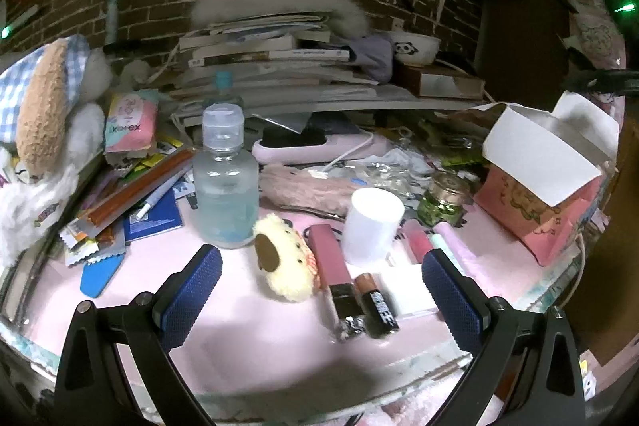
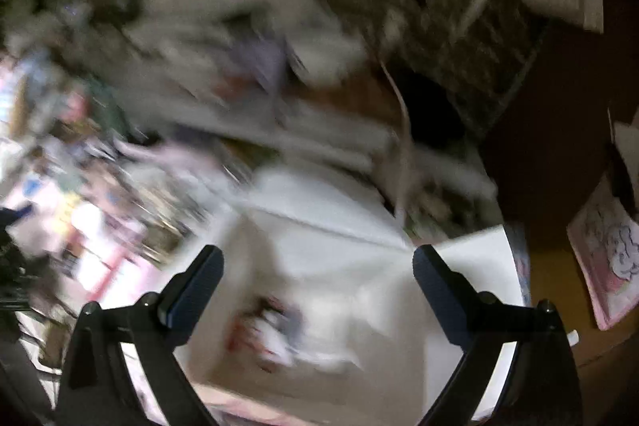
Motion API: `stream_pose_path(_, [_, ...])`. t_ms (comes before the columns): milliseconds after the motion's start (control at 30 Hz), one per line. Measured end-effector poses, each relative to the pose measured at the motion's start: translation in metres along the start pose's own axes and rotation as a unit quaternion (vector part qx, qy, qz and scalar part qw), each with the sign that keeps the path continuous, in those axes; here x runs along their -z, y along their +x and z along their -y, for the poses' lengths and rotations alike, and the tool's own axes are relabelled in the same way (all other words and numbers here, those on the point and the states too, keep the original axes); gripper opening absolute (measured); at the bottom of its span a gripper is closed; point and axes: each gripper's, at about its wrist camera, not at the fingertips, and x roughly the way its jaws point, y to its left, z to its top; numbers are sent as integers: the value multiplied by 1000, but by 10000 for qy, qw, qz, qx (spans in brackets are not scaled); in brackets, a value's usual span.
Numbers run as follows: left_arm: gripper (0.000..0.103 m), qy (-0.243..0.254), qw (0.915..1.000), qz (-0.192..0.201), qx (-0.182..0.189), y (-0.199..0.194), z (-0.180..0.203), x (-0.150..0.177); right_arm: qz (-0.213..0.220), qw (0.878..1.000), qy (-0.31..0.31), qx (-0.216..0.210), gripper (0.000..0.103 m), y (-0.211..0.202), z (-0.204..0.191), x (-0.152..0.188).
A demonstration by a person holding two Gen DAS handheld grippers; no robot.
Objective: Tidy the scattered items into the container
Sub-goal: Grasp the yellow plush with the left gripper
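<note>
In the left wrist view my left gripper (image 1: 321, 284) is open and empty, low over the pink mat (image 1: 151, 274). Between its fingers lie a yellow plush toy (image 1: 284, 264), a pink lip gloss tube (image 1: 333, 274) and a battery (image 1: 375, 306). A white cup (image 1: 373, 224) and a clear water bottle (image 1: 225, 182) stand just beyond. The open pink box with white flaps (image 1: 539, 178) stands at the right. The right wrist view is blurred by motion. My right gripper (image 2: 315, 268) is open and empty above the white inside of a box (image 2: 319, 218), where small blurred items (image 2: 271, 334) lie.
A stack of books (image 1: 279, 66) with a panda bowl (image 1: 413, 46) fills the back by a brick wall. Snack wrappers (image 1: 131, 186), a tissue pack (image 1: 129, 124) and a plush doll (image 1: 44, 114) crowd the left. A green glass jar (image 1: 443, 198) stands near the box.
</note>
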Motion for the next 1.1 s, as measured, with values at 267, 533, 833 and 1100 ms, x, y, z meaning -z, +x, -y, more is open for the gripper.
stream_pose_path(267, [76, -50, 9999, -130, -10, 14, -8, 0, 1238, 9818, -540, -1336, 95, -44, -100, 21])
stream_pose_path(533, [48, -207, 9993, -309, 10, 30, -20, 3, 1310, 9670, -346, -2159, 95, -11, -179, 61])
stream_pose_path(833, [37, -325, 9987, -377, 57, 39, -25, 2, 726, 9672, 573, -2365, 95, 46, -182, 95])
stream_pose_path(1100, [32, -211, 9989, -414, 25, 41, -20, 0, 531, 9756, 795, -1975, 95, 67, -175, 101])
